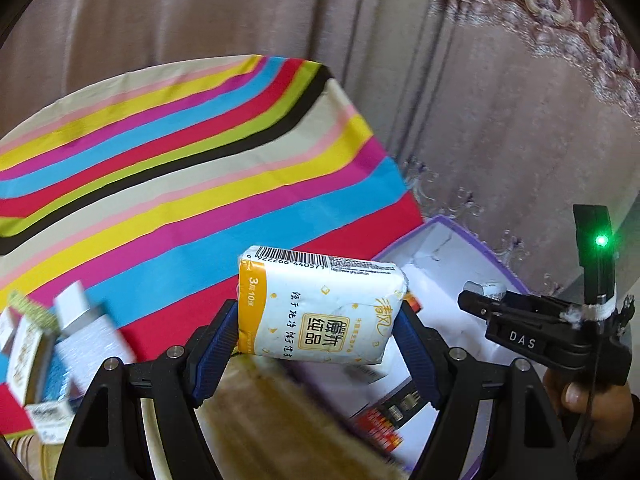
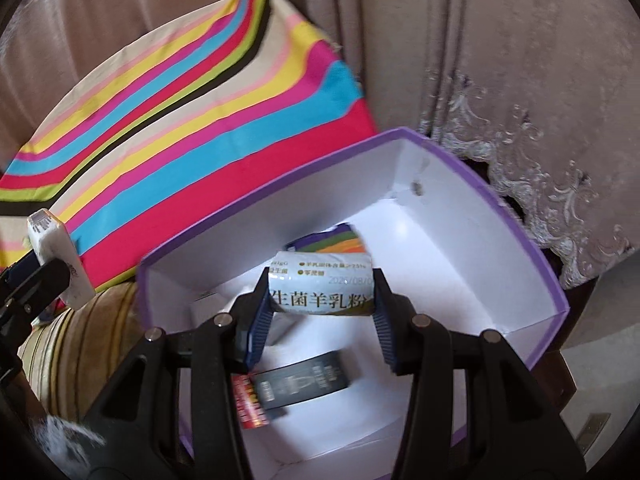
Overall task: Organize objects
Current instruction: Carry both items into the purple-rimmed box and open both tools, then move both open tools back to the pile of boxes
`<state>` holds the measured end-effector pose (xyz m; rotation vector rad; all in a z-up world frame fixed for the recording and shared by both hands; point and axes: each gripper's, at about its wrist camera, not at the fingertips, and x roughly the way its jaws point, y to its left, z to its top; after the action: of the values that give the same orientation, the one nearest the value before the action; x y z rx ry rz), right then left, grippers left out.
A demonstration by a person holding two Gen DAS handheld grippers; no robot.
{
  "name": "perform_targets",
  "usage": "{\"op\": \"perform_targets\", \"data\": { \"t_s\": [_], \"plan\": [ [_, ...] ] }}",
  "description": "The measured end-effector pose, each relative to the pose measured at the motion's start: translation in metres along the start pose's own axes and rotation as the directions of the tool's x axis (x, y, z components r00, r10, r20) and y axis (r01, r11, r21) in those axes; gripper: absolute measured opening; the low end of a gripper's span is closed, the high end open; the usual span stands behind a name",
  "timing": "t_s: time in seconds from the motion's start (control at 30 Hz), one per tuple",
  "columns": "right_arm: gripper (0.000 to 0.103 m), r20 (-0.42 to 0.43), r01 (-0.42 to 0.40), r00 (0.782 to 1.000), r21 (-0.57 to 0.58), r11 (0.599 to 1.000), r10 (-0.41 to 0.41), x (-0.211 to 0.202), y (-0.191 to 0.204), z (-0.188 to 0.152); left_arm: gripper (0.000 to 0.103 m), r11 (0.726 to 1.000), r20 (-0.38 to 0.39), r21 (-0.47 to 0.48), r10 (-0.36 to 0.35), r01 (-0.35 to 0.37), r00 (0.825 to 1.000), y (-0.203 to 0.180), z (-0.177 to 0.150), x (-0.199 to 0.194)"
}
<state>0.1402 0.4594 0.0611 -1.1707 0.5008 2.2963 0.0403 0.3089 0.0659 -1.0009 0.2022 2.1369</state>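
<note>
I am midway through filling the purple-rimmed box (image 2: 472, 168), the biggest thing in the right wrist view, where it takes up the centre and right of the frame with its white inside open to me. Behind it the striped cloth (image 1: 168, 168) runs across the upper left of both views, seemingly draped over a table.

My left gripper (image 1: 316, 320) has its fingers clamped on the two ends of a white and yellow tissue pack (image 1: 320, 304), held in the air at lower centre of the left view, short of the box, whose corner shows at the right. My right gripper (image 2: 320, 300) grips a small grey-green milk powder packet (image 2: 322, 284) between narrower fingers, already over the box's mouth.

My judgement: the step in hand is carrying both items to the box. Next I should lower the right packet and release it, then bring the tissue pack across.

In the way: a dark flat item (image 2: 304, 384) and a red-printed packet (image 2: 250, 402) already lie on the box floor at lower centre, so I need a free patch. More small boxes (image 1: 44, 356), blurred, wait at lower left of the left view.
</note>
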Motion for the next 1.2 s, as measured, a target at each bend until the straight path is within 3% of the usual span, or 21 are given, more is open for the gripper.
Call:
{"op": "perform_targets", "data": {
  "t_s": [0.3, 0.57, 0.63, 0.77, 1.07, 1.2],
  "plan": [
    [0.050, 0.020, 0.068, 0.997, 0.066, 0.995, -0.070, -0.001, -0.047, 0.007, 0.077, 0.990, -0.056, 0.093, -0.103, 0.108, 0.993, -0.052, 0.012, 0.034],
    [0.051, 0.040, 0.091, 0.995, 0.110, 0.990, -0.096, -0.006, -0.072, 0.013, 0.078, 0.965, -0.122, 0.147, -0.202, 0.219, 0.972, -0.089, 0.012, 0.055],
    [0.055, 0.041, 0.094, 0.994, 0.120, 0.988, -0.100, -0.006, -0.076, 0.014, 0.080, 0.962, -0.138, 0.152, -0.207, 0.227, 0.969, -0.092, 0.012, 0.060],
    [0.074, 0.051, 0.093, 0.994, 0.118, 0.989, -0.100, -0.008, -0.076, 0.014, 0.082, 0.972, -0.123, 0.113, -0.194, 0.208, 0.973, -0.081, 0.014, 0.059],
    [0.078, 0.058, 0.087, 0.994, 0.108, 0.990, -0.093, -0.014, -0.065, 0.017, 0.082, 0.989, -0.028, 0.070, -0.129, 0.131, 0.991, -0.045, 0.012, 0.026],
    [0.080, 0.065, 0.068, 0.995, 0.089, 0.994, -0.074, -0.017, -0.052, 0.017, 0.084, 0.993, -0.006, 0.110, -0.028, 0.028, 1.000, -0.044, 0.006, 0.013]
  ]
}}
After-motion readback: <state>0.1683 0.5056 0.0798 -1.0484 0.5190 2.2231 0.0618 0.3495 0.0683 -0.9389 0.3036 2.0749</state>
